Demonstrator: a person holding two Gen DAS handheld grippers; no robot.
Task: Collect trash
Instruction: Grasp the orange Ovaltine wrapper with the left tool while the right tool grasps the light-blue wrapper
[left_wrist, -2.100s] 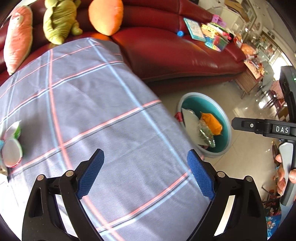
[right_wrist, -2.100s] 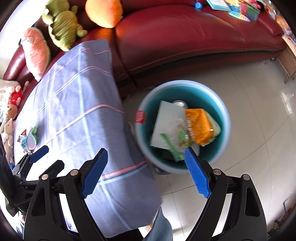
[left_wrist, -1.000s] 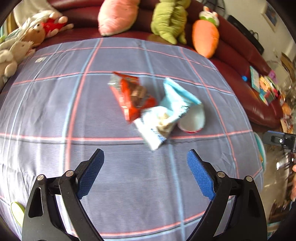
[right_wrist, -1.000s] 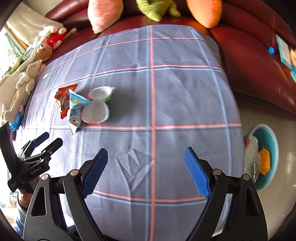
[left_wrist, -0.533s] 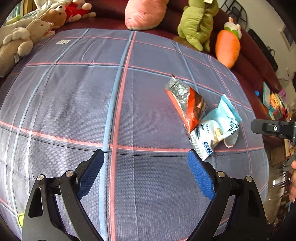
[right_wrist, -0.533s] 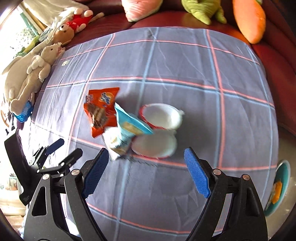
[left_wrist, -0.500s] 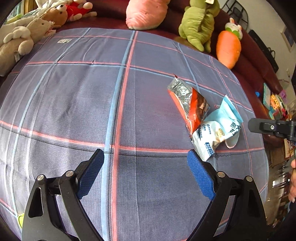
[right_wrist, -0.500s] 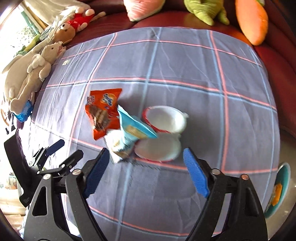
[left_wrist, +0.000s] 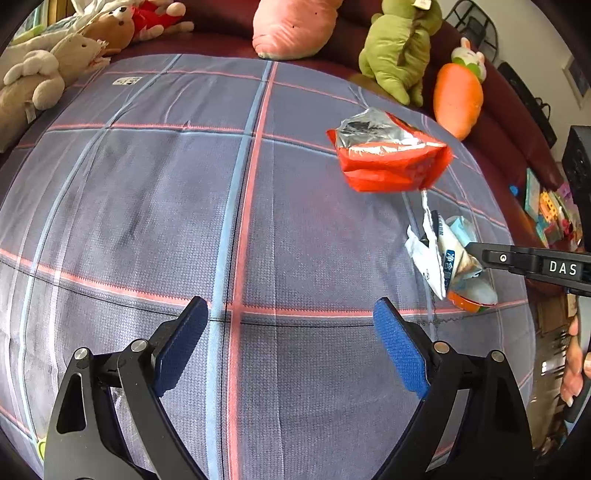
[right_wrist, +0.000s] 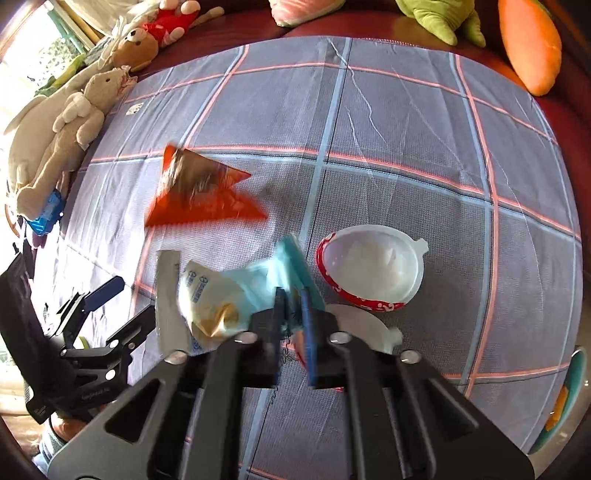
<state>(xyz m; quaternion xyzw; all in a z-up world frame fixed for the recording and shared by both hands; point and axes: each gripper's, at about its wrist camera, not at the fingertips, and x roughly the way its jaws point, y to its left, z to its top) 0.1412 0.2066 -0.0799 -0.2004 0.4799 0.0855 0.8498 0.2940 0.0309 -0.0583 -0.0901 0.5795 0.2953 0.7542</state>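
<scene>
The right gripper (right_wrist: 293, 314), low in the centre of its own view, has snapped its fingers nearly together since a second ago, when they stood wide over bare cloth; they now pinch the light-blue snack wrapper (right_wrist: 236, 291). In the left wrist view the same wrapper (left_wrist: 443, 254) sits at the right edge, caught at the tip of the right gripper (left_wrist: 476, 254). The orange foil packet (left_wrist: 388, 158) has flipped, silver side up in the upper right, blurred, apparently knocked by the grab. The white cup with the red rim (right_wrist: 373, 269) lies just right of the fingers on the checked cloth (right_wrist: 369, 147). The left gripper (left_wrist: 291, 343) holds its fingers wide over the cloth, empty. One piece of trash is secured; the teal bin (right_wrist: 569, 398), at the right edge, probably receives it next.
</scene>
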